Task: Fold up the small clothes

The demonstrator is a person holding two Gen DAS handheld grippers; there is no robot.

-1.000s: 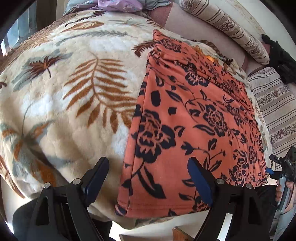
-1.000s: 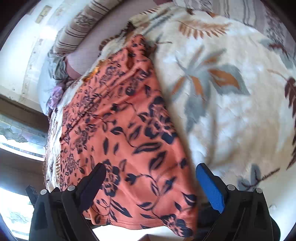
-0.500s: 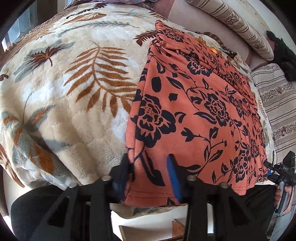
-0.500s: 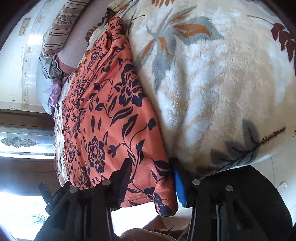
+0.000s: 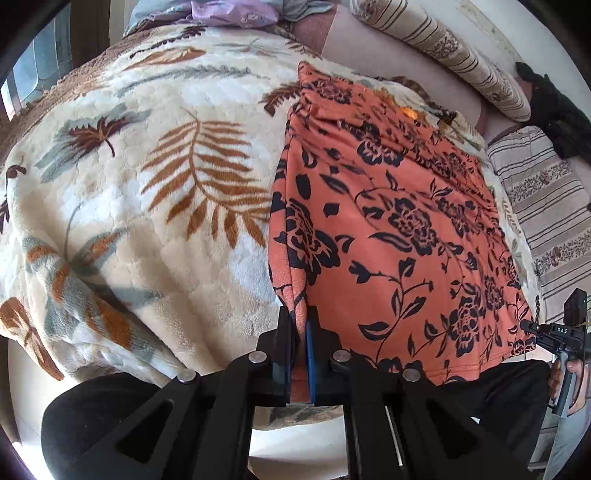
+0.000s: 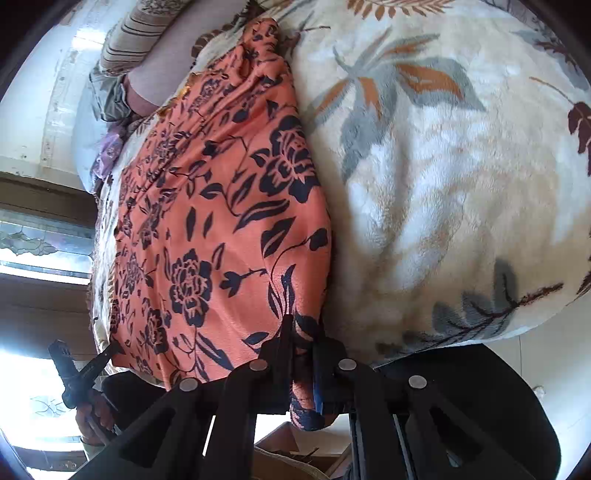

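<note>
Both claws [image 5: 300, 325] [image 6: 303, 334] now pinch the thin, floral-printed orange garment [image 5: 388, 229].

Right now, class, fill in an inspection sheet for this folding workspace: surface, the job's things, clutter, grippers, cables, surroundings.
Surface: leaf-print fleece blanket spread over a bed, bulging toward the near edge.
Job's things: orange floral garment lying flat along the blanket, its near hem at the blanket's edge.
Clutter: striped bolster, striped cushion, lilac cloth and a black item at the far side.
Grippers: left gripper with jaws shut on the garment's near-left hem corner; right gripper with jaws shut on the near-right hem corner.
Cables: nothing seen.
Surroundings: bright window to one side; pale wall behind the bed.
</note>
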